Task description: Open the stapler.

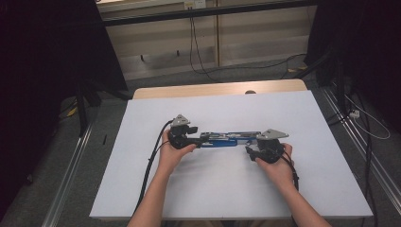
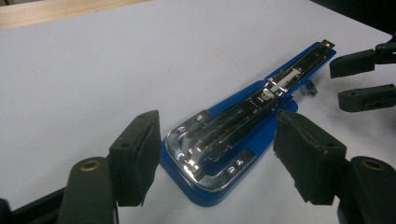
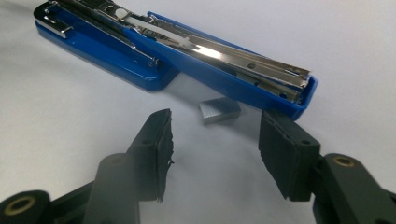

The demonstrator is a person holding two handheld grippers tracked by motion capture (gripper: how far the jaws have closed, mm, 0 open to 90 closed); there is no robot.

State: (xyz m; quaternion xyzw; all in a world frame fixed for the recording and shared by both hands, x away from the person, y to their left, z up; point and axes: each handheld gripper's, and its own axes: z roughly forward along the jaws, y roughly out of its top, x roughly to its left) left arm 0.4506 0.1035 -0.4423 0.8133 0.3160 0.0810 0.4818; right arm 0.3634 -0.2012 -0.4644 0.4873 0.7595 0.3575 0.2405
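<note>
A blue stapler [image 1: 228, 139] with a chrome staple rail lies unfolded flat on the white tabletop [image 1: 227, 189]. My left gripper [image 1: 197, 138] is at its left end. In the left gripper view the jaws [image 2: 217, 154] stand open on either side of the stapler's wide base [image 2: 210, 154], with the pads not pressing on it. My right gripper [image 1: 249, 152] sits just in front of the stapler's right end. In the right gripper view it [image 3: 215, 144] is open, and a small block of staples [image 3: 219, 112] lies on the table just beyond its tips, beside the stapler's arm [image 3: 233, 60].
A wooden strip [image 1: 213, 89] edges the table's far side. Beyond it are carpet with cables [image 1: 198, 56], dark drapes on both sides and metal rails [image 1: 359, 156] along the floor. The right gripper's jaws [image 2: 359, 79] show at the far right of the left gripper view.
</note>
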